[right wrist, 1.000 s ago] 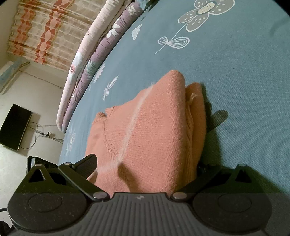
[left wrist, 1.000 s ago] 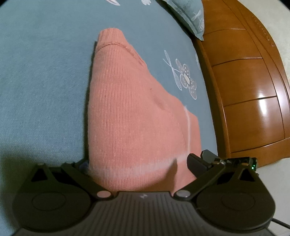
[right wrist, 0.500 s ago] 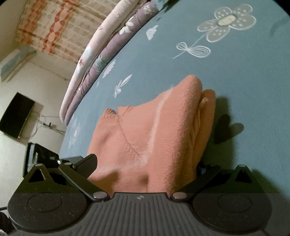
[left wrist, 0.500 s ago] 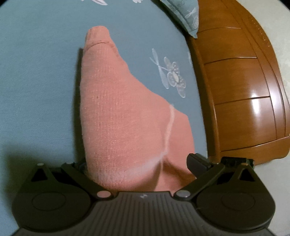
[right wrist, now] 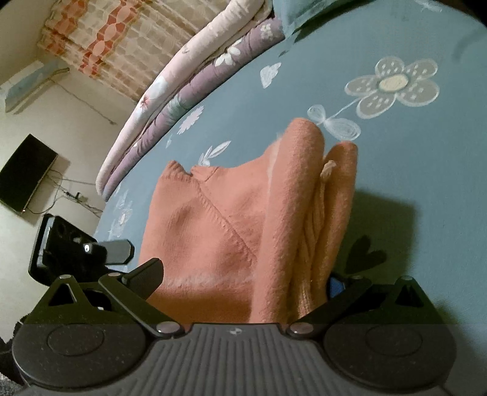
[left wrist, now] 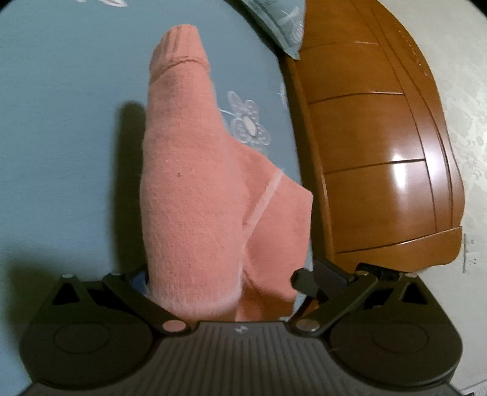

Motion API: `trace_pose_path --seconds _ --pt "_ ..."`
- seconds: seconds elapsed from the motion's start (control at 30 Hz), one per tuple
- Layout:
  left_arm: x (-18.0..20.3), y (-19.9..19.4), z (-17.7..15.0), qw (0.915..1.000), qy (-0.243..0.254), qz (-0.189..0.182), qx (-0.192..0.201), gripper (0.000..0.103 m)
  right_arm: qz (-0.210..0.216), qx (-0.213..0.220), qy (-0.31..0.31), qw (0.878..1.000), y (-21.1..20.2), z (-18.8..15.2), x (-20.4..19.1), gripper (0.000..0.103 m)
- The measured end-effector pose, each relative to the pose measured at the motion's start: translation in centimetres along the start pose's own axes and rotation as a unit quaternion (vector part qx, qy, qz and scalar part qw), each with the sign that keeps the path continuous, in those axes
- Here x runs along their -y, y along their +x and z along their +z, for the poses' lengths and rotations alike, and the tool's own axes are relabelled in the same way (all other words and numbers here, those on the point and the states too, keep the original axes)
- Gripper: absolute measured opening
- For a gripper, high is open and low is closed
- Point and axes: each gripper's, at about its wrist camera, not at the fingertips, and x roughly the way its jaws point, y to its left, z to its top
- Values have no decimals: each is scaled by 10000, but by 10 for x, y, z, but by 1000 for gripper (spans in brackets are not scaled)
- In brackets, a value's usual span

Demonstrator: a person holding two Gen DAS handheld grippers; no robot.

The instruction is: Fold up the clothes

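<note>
A salmon-pink knitted sweater (left wrist: 188, 198) hangs folded lengthwise, raised off the blue flowered bedsheet (left wrist: 61, 121). Its ribbed cuff or hem points away from me and it throws a shadow on the sheet. My left gripper (left wrist: 225, 274) is shut on the sweater's near edge, and the cloth hides its left finger. In the right wrist view the sweater (right wrist: 213, 231) sags in thick folds between both tools. My right gripper (right wrist: 243, 274) is shut on the bunched layers, with its right finger behind the cloth. The left gripper's black body (right wrist: 76, 249) shows at the left there.
A glossy wooden headboard (left wrist: 380, 152) borders the bed on the right, with a blue pillow (left wrist: 280, 24) against it. Folded quilts (right wrist: 182, 91) lie along the bed's far edge. Beyond are a patterned curtain (right wrist: 106, 39) and a black screen (right wrist: 24, 176) on the wall.
Both grippers have risen with the sweater. It has come up off the sheet, narrowed and creased into a hanging fold, and its shadow has grown.
</note>
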Motion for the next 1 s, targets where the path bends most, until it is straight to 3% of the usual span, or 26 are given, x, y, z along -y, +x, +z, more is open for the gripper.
trace_pose_path --seconds 0.5,0.73,1.0 --pt "76 145 28 9933 123 -454 -1058 101 -1275 619 107 9899 -96 44 62 103" --pt "97 202 43 9911 -31 -646 -1164 101 -1740 904 212 9803 -129 76 99 103" --pt "103 221 54 9917 69 -697 -1083 101 -1753 1319 541 9741 -143 107 150 103"
